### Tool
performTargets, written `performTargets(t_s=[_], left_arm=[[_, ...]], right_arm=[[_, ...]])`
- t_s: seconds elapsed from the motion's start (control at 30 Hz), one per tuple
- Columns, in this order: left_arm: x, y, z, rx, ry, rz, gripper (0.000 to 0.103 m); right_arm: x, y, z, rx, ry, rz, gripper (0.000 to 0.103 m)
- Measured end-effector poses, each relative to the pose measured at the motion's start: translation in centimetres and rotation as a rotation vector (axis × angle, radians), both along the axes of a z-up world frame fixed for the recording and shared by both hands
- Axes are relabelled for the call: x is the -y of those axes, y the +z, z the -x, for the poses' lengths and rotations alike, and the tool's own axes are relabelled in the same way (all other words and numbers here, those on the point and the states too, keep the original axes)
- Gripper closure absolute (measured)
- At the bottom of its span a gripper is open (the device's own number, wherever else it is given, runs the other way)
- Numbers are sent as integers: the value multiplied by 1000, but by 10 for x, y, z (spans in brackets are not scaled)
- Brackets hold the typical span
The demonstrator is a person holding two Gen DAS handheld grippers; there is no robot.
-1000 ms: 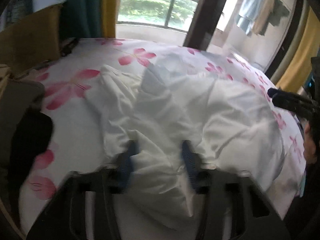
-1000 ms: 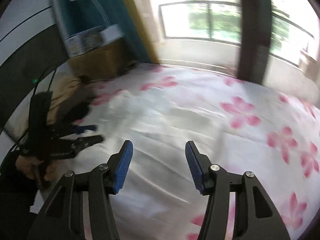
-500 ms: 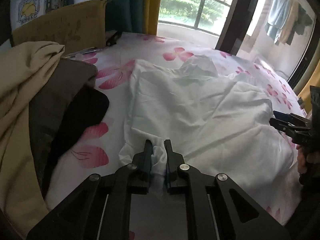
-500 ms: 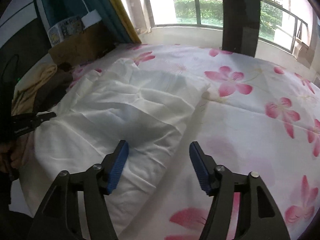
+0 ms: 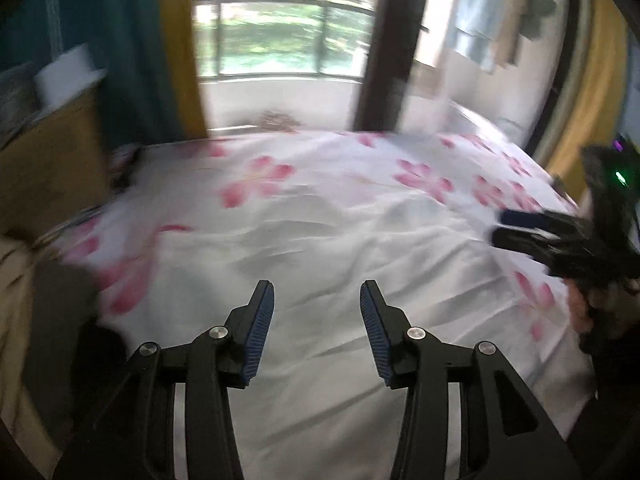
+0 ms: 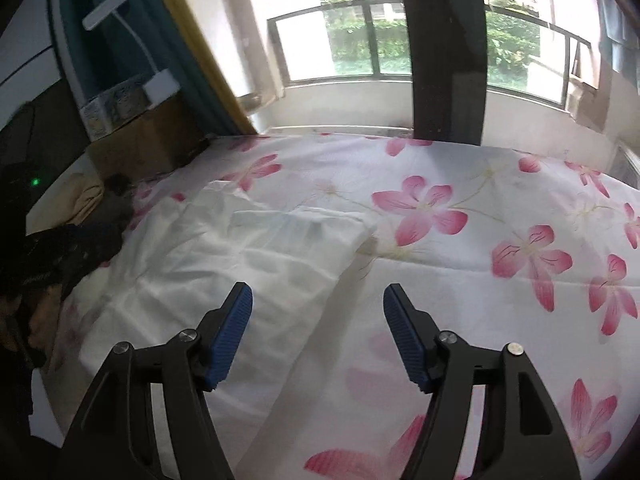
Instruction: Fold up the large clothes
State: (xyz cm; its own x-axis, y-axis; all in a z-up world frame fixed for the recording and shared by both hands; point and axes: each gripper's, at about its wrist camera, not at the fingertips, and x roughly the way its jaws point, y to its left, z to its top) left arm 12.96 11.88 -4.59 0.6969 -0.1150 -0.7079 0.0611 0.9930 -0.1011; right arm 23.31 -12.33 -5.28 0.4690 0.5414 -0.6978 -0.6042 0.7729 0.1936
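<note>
While the white garment [image 6: 248,264] lies spread flat on the flowered bedsheet [image 6: 500,208], my left gripper [image 5: 317,328] has just sprung apart — nothing between its pads — and my right gripper [image 6: 318,332] hangs agape over the cloth's right edge, grasping nothing.

The right gripper [image 6: 318,298] hangs with jaws apart and nothing between them, above the right edge of a white garment [image 6: 240,256] spread on the flowered bedsheet [image 6: 500,216]. Far left, a dark clothes pile [image 6: 86,240] sits beside the garment.
</note>
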Motion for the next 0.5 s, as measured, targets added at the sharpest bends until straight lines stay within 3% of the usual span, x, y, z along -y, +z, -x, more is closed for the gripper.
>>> performTargets(t_s=[0.13,0.27,0.5], left_arm=[[14,-21,-21,-84,-48,0,56],[3,-45,-33,-158,4,-15,56],[-19,-43,-29,-134,88,-37,56]], right_arm=[[-15,-15,-12,-38,6,48,35],[-28,-33,-19,-49,-1,114,35],[-29,-40,-33,-51,-52,121,35]])
